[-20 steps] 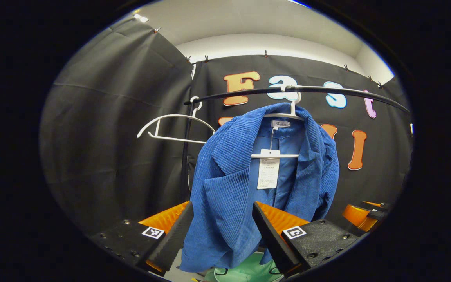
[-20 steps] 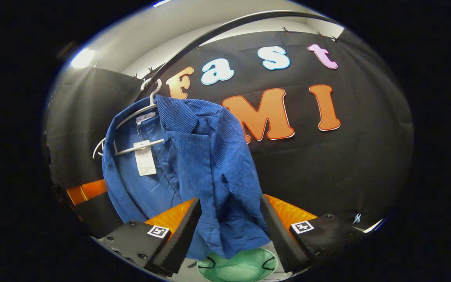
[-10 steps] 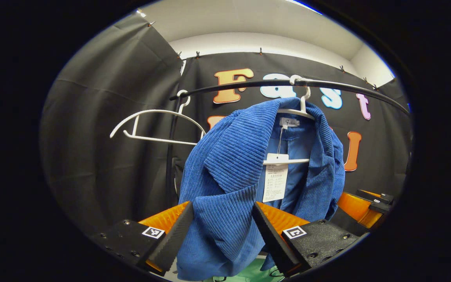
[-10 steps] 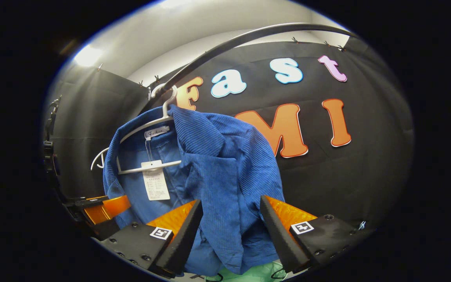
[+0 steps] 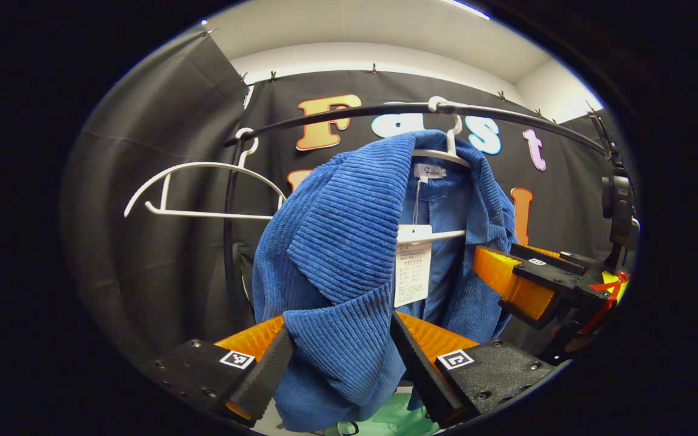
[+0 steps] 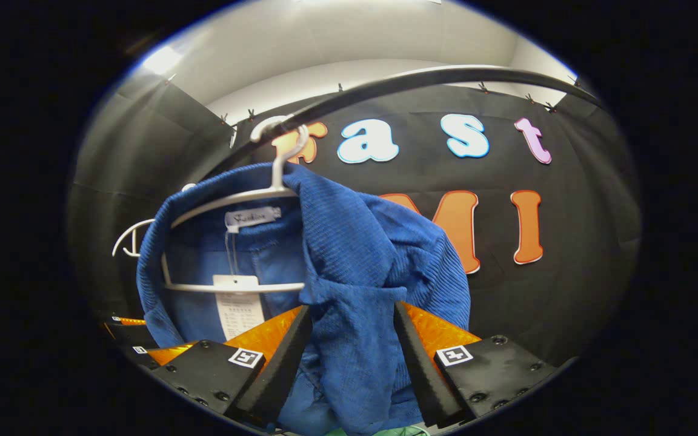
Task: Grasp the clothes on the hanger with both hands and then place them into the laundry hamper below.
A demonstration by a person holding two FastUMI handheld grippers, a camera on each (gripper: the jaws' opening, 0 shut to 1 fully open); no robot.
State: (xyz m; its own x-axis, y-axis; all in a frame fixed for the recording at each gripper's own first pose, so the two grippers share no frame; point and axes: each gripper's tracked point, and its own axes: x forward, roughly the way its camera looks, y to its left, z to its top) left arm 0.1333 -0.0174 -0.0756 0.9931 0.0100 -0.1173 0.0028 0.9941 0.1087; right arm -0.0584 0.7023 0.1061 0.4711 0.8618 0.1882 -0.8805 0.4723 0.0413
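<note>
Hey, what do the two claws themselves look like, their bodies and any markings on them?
The left claw has black blocky mounts studded with screws, each bearing a small square black-and-white marker, with ribbed translucent orange panels behind the fingers. The right claw is built the same way, with matching markers, screws and orange panels.

Black screw-studded hand-held gripper (image 5: 342, 369), square markers

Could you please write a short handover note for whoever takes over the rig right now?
Left gripper: open, fingers either side of the blue jacket front panel, not closed.
Right gripper: open, straddling the jacket's other front edge.
Jacket hangs on the white hanger on the black rail. Green hamper sits below.
Done: both grippers positioned.
Left: close both, lift jacket off, lower into hamper.
</note>
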